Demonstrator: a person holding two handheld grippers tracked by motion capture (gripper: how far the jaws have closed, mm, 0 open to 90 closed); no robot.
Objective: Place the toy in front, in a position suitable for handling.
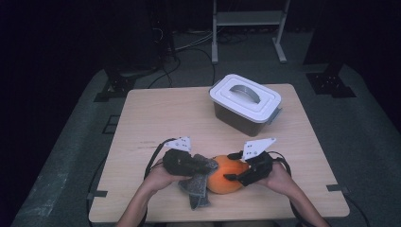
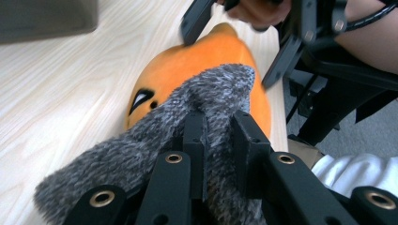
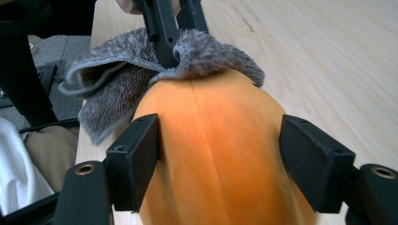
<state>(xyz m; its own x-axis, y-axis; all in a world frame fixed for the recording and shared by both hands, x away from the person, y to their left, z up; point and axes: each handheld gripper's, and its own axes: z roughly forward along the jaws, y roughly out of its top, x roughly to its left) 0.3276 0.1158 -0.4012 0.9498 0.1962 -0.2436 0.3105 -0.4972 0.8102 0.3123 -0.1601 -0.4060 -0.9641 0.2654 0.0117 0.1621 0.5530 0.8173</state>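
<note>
The near end of the orange fruit (image 3: 211,154) runs off the bottom edge of the right gripper view. In the left gripper view the grey cloth (image 2: 187,126) covers much of the fruit, and the cloth's lower part is hidden behind the left gripper (image 2: 220,140), whose arms the bottom edge cuts. A dark marking on the fruit's side is too blurred to identify. In the high view the person's forearms (image 1: 137,208) are cut off at the bottom edge, and the room beyond the table (image 1: 156,113) is too dark to make out. The contents of the lidded box (image 1: 246,101) cannot be told.
</note>
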